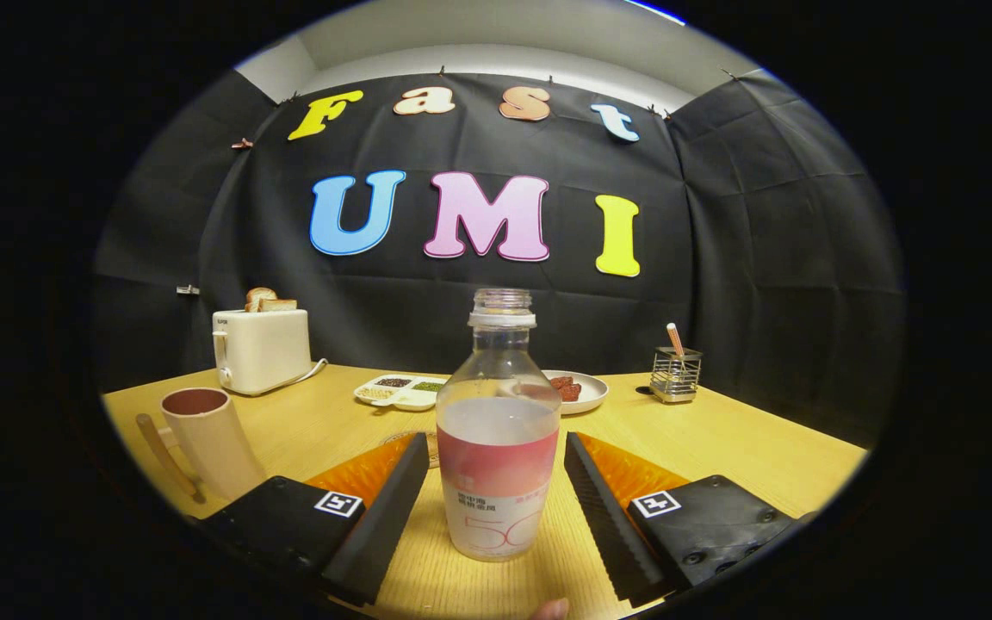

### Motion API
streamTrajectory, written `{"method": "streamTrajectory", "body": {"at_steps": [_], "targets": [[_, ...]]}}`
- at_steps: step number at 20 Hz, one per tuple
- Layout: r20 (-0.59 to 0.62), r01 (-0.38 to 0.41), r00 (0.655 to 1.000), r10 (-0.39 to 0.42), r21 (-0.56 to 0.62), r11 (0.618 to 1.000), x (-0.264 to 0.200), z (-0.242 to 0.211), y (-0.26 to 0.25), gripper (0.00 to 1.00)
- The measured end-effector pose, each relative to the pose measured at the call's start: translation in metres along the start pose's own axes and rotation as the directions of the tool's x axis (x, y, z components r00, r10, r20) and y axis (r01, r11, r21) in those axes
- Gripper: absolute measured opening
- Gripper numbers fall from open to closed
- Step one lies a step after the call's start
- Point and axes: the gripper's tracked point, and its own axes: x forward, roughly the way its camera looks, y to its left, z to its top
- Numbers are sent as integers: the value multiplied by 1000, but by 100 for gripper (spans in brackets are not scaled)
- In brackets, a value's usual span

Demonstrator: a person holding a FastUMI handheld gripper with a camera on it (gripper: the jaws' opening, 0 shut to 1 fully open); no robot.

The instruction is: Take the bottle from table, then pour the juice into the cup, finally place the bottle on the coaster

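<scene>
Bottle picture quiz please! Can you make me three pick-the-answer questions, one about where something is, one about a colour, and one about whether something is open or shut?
1. Where is the bottle?
A. between the fingers
B. on the toaster
C. inside the cup

2. What colour is the toaster?
A. green
B. cream
C. blue

3. How is the gripper?
A. shut on the bottle
B. shut on the cup
C. open

Answers:
1 A, it stands on the table with a finger either side.
2 B, its body is pale cream, with toast sticking out on top.
3 C, there is a gap between each finger and the bottle.
</scene>
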Motion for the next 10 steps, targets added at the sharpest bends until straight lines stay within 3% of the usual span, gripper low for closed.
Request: {"method": "streamTrajectory", "body": {"at_steps": [3,6,10], "targets": [[7,13,1000,-13,14,1000,9,0,-1,93],[-11,18,1000,-18,7,1000,12,1,-2,77],[12,31,999,-30,-78,996,9,34,3,73]]}}
